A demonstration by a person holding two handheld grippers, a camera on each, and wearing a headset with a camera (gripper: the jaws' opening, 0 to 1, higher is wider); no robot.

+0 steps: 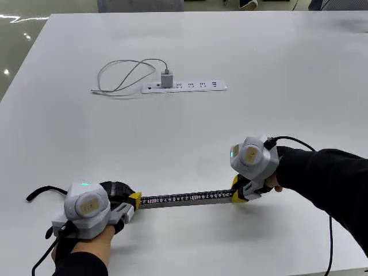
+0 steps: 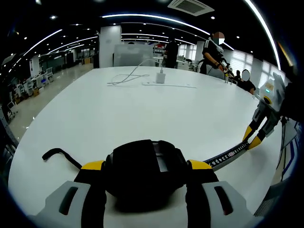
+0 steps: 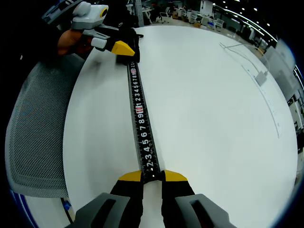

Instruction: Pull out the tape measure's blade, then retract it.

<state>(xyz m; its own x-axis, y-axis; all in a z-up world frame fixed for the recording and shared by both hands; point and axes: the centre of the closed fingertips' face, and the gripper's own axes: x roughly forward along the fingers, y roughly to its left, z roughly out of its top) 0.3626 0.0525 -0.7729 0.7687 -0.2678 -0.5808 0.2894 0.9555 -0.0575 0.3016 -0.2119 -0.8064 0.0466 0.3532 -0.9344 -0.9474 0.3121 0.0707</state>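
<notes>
Looks roughly halfway done. Clamps the tape measure case [image 1: 117, 191] in the left gripper [image 2: 146, 165] at near left; pinches the tip of the blade [image 3: 140, 114] in the right gripper [image 3: 152, 176] at near right, drawn out flat along the near edge of the table [image 1: 172, 132]. Leaves only the retracting to do.

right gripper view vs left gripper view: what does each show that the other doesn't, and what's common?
Right gripper view, not the left: a grey mesh chair back beside the table, and the person's hand gripping the left gripper.

Left gripper view, not the right: a black wrist strap lying by the case, and people beyond the table.

Both: the black numbered blade drawn out, the right claw shut on its end, the left claw clamping the black tape measure case, the white table, the white power strip.
</notes>
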